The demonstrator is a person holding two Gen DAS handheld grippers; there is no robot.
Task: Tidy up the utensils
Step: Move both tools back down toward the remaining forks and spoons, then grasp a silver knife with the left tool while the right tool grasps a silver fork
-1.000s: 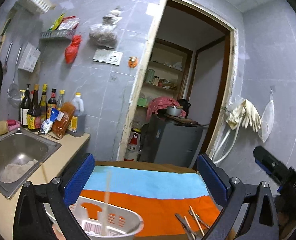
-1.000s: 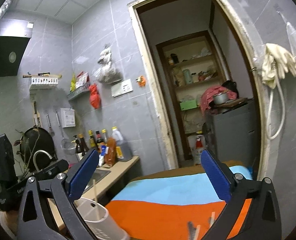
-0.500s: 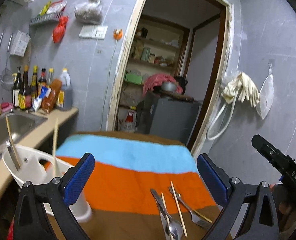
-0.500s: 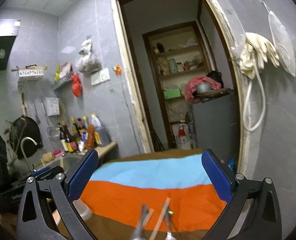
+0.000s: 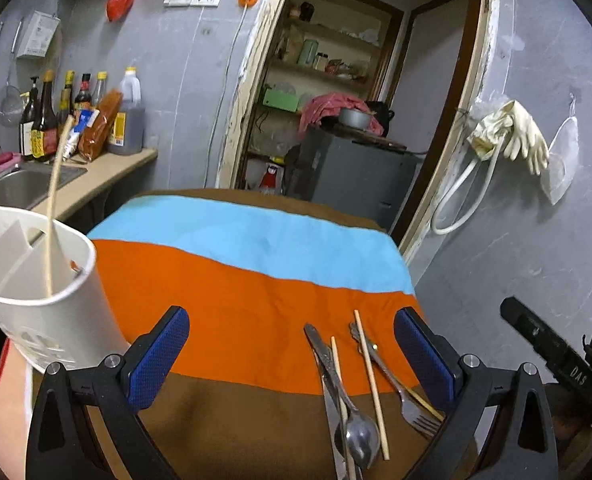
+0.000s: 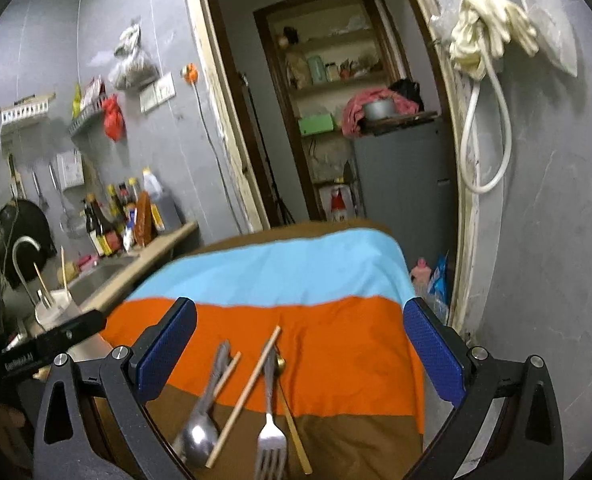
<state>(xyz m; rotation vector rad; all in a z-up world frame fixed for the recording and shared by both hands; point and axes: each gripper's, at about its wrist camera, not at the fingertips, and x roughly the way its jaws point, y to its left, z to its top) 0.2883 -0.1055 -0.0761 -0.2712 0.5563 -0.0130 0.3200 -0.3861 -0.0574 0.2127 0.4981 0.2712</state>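
Over on the left, a white holder is standing on the striped cloth, just outside the left finger of the left gripper. The left wrist view is showing its inner dividers and a pale chopstick leaning up out of it; the right wrist view is catching the same holder only small and far beyond its left finger, with sticks poking up.

The left gripper's blue-padded fingers are standing wide apart with nothing between them. Ahead of its right finger, a spoon, two loose chopsticks and a fork are lying bunched together where the orange band meets the brown.

The right gripper is likewise spread wide and holding nothing. In its view the same pile is lying between the fingers, nearer the left one: the spoon, a chopstick and the fork, somewhat blurred. Only this view is showing a gold-coloured handle under the fork clearly.
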